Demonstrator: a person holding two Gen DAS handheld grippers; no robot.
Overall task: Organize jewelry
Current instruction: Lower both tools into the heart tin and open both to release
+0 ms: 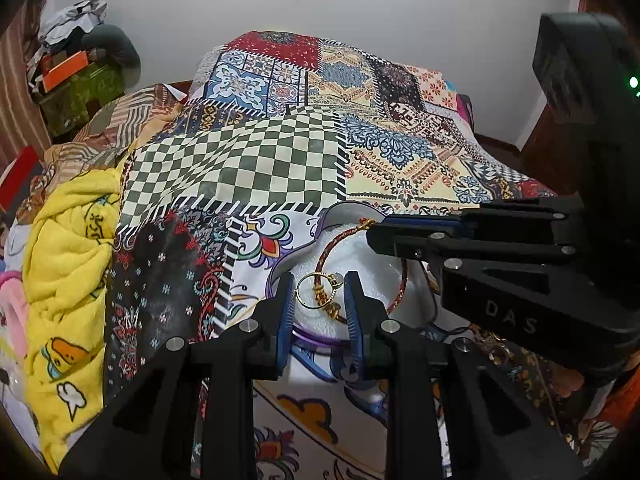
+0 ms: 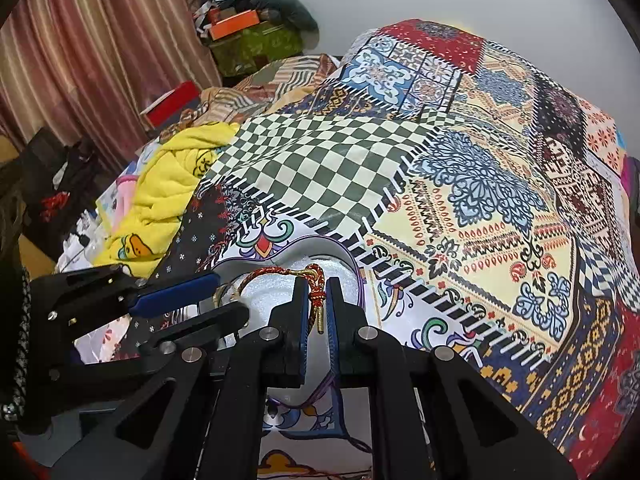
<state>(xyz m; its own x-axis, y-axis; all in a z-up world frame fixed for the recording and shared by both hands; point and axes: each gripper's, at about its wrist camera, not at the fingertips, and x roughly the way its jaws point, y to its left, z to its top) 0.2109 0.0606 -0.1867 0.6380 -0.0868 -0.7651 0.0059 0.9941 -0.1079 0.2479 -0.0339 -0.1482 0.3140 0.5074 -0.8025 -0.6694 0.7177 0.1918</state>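
right gripper (image 1: 374, 226) reads "das" — pinches braided bracelet (image 2: 316, 300).

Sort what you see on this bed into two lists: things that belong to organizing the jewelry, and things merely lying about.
Part of the job:
- heart-shaped box with white lining
- braided red cord bracelet
- gold ring
- left gripper, right gripper

Just lying about:
- patchwork bedspread
- yellow blanket
- orange box
- striped curtain

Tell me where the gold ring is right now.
In the left wrist view, the gold ring lies on the white padding of the heart-shaped box, between the left gripper fingertips, touching the red braided bracelet.
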